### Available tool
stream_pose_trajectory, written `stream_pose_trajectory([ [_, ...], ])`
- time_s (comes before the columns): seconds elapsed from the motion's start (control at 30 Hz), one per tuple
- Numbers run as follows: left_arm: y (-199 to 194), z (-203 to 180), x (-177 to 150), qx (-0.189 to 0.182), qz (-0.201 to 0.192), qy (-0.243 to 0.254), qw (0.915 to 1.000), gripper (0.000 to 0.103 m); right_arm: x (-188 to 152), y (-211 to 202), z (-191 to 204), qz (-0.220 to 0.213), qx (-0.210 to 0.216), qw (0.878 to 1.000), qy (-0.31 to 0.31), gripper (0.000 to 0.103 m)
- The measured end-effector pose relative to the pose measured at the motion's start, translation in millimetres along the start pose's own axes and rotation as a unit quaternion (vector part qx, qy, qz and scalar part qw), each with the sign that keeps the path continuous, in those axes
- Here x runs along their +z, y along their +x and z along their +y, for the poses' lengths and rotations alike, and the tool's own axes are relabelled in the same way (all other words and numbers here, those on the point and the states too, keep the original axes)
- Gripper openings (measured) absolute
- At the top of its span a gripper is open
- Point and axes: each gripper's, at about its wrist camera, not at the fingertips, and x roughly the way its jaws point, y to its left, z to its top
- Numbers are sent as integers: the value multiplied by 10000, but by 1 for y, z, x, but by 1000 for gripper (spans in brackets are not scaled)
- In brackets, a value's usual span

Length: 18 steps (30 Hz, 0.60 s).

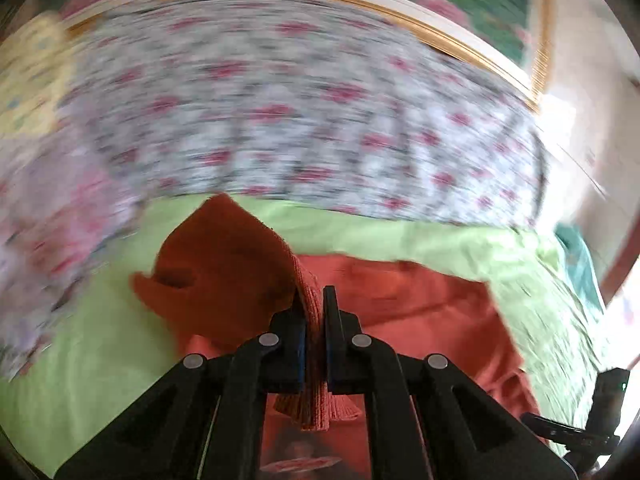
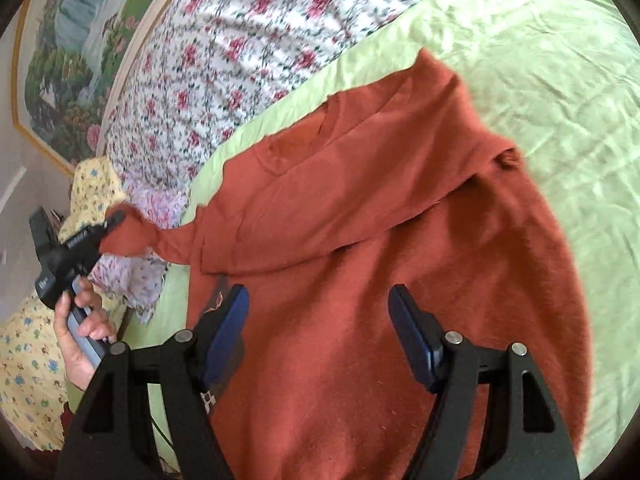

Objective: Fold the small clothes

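Note:
A small rust-orange sweater (image 2: 380, 280) lies on a light green sheet (image 2: 540, 80), its right sleeve folded across the chest. My left gripper (image 1: 315, 304) is shut on the ribbed cuff of the other sleeve (image 1: 224, 264) and holds it lifted above the sheet. In the right wrist view the left gripper (image 2: 108, 220) shows at the left edge, pulling that sleeve (image 2: 160, 240) out sideways. My right gripper (image 2: 318, 304) is open and empty, hovering over the sweater's body (image 1: 420, 312).
A floral pink-and-white bedcover (image 2: 240, 60) lies beyond the green sheet (image 1: 100, 340). A framed landscape picture (image 2: 60, 80) hangs on the wall behind. Yellow patterned fabric (image 2: 28, 380) and a pink fluffy cloth (image 2: 156, 208) sit at the left.

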Motion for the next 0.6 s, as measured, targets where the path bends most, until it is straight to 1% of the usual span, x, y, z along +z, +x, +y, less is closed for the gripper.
stream_pose_trajectory([
  [0.07,23,-39,-2,-256,125,302,9991,4,0,-9,-7,-57,-43,10000,38,73],
  [0.13,47,-66,-8,-470,333,463,9973,4,1,-17,-14,-126,-119,9998,66,73],
  [0.27,108,-124,-34,-787,852,865,9895,4,6,-31,-30,-276,-206,9991,233,73],
  [0.33,134,-145,-50,-900,1116,1045,9841,5,8,-35,-35,-318,-266,9988,269,73],
  [0.4,156,-156,-62,-941,1337,1123,9801,6,11,-38,-39,-364,-340,9984,283,73],
  [0.43,160,-158,-67,-939,1376,1157,9792,7,12,-39,-40,-399,-386,9981,281,73],
  [0.53,156,-151,-76,-1087,1455,1096,9772,17,18,-40,-42,-513,-495,9971,267,73],
  [0.6,148,-142,-74,-1201,1486,1010,9764,33,20,-38,-41,-506,-496,9971,262,73],
])
